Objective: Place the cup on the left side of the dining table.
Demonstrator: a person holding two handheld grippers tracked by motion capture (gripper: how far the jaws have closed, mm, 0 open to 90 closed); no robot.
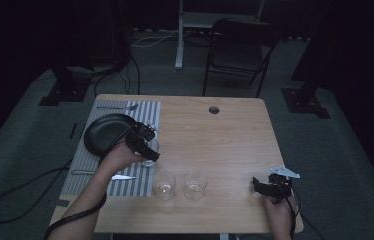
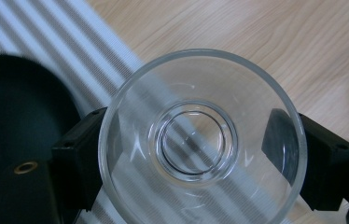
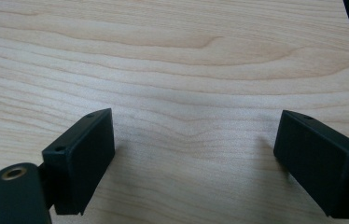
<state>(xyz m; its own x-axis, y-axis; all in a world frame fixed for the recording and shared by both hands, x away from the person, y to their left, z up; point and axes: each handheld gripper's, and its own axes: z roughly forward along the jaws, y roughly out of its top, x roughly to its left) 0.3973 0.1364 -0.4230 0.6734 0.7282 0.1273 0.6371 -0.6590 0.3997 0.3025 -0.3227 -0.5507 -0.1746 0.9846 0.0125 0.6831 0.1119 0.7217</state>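
**Left tool around a glass at the placemat edge**

Left tool [image 2: 196, 154]: jaws stand either side of a clear drinking glass [image 2: 200, 135], one outside the left wall, the other at the right wall, seen partly through the rim. Whether they press the glass yet or only bracket it, cannot tell. To do this step well: keep the glass centred between the jaws, close evenly on both walls, squeeze lightly since smooth glass slips and can crack, and keep it upright on any lift. Watch the black plate [image 2: 18, 121] just beside the left jaw; don't knock it.

Position: the glass sits directly between the jaws, mouth facing the camera, its base over the border of the striped placemat [image 2: 46, 42] and the bare wood counter [image 2: 256, 42]. In the high view it is just right of the plate, with two more glasses [image 1: 165, 185] nearer the front edge.

Right tool [image 3: 193, 158]: jaws spread wide, nothing between them, low over bare counter at the front right, well apart from all glasses.
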